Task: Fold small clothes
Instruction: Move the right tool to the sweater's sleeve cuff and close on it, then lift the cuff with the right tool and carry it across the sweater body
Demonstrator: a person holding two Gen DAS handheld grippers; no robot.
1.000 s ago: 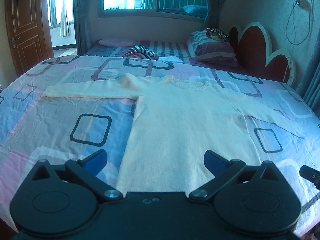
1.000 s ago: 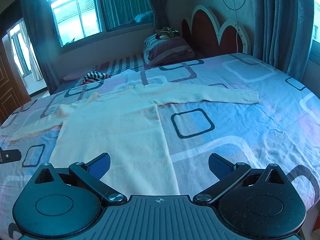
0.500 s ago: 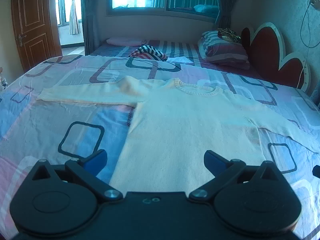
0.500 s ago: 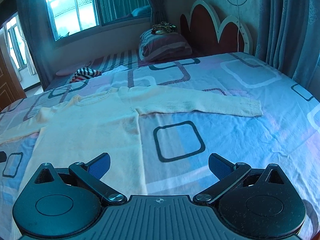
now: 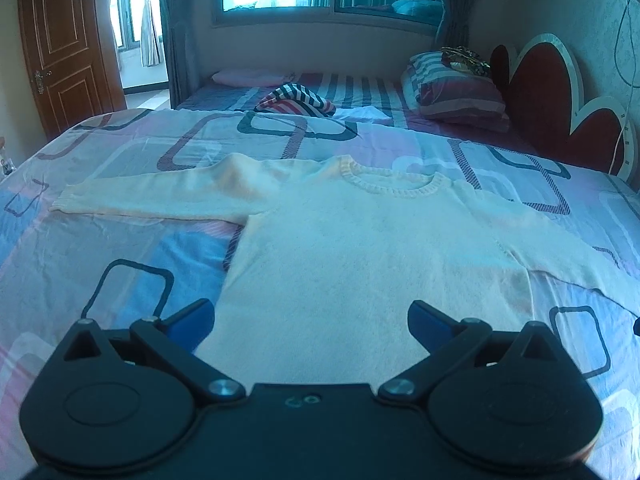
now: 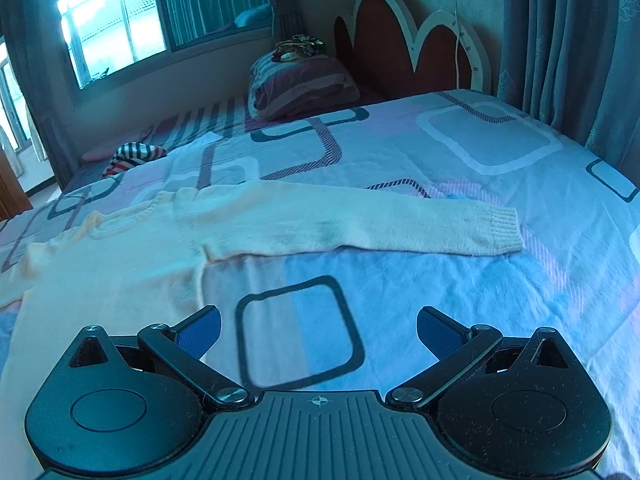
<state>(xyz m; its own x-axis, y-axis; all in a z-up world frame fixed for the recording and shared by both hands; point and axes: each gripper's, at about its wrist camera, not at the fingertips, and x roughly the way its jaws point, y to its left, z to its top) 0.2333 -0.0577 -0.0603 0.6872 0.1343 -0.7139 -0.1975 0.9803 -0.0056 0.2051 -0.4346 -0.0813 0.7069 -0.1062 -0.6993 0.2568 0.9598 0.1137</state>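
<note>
A cream knitted sweater [image 5: 360, 256] lies flat on the bed, front up, neck towards the pillows, both sleeves spread out sideways. My left gripper [image 5: 311, 320] hovers open above the sweater's lower body, nothing between its blue pads. In the right wrist view the sweater's right sleeve [image 6: 348, 222] stretches across the quilt to its ribbed cuff [image 6: 500, 230]. My right gripper [image 6: 318, 326] is open over bare quilt, to the right of the sweater's body [image 6: 104, 292] and nearer than the sleeve.
The bed carries a blue and pink quilt [image 5: 128, 264] with dark square outlines. A striped garment [image 5: 296, 100] and a pillow [image 5: 456, 96] lie beyond the sweater. A red headboard [image 6: 404, 52] and curtains [image 6: 568, 40] stand at the right, a wooden door [image 5: 64, 44] at the left.
Both grippers have moved forward and lower over the bed. The right one has swung right, off the sweater's body towards the right sleeve. Both stay open.
</note>
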